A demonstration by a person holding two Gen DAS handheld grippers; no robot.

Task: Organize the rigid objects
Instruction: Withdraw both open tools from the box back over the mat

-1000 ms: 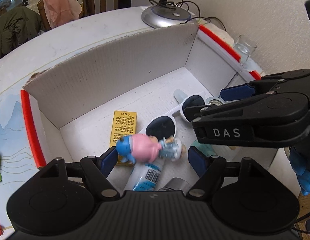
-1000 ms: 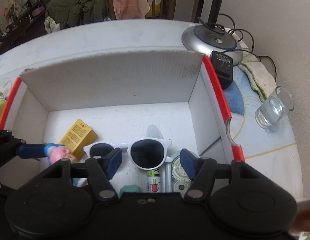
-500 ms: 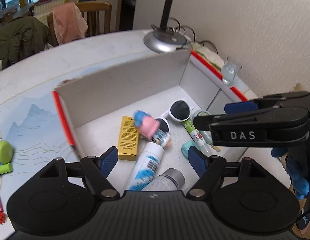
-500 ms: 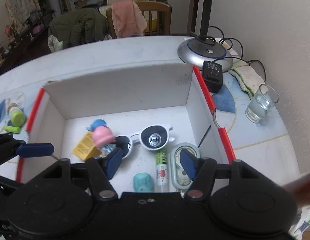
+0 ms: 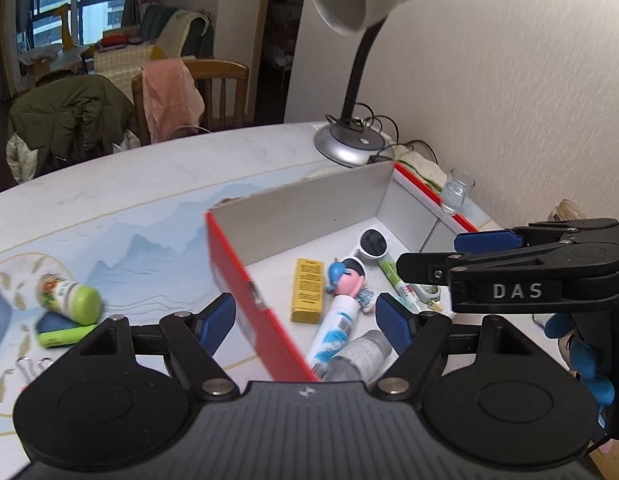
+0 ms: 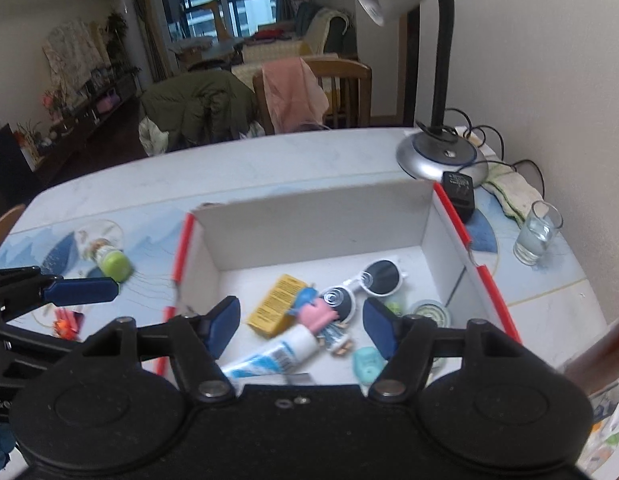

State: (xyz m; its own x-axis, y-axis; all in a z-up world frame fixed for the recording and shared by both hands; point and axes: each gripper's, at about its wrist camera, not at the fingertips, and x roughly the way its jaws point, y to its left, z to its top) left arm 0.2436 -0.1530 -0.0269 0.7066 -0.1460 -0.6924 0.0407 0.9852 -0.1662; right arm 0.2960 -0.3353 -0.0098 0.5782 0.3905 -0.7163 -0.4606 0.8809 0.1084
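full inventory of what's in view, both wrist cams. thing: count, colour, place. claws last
box: 1, white with red rims, on the table
sunglasses: 1, white frame, in the box
toy figure: 1, pink and blue, in the box, over the sunglasses
small carton: 1, yellow, in the box
tube: 1, white and blue, in the box
bottle: 1, green cap, lying on the table left of the box
glass: 1, clear, on the table right of the box
lamp: 1, silver base, behind the box
table: 1, pale
left claw: 1, black, blue pads, open, empty
right claw: 1, black, blue pads, open, empty
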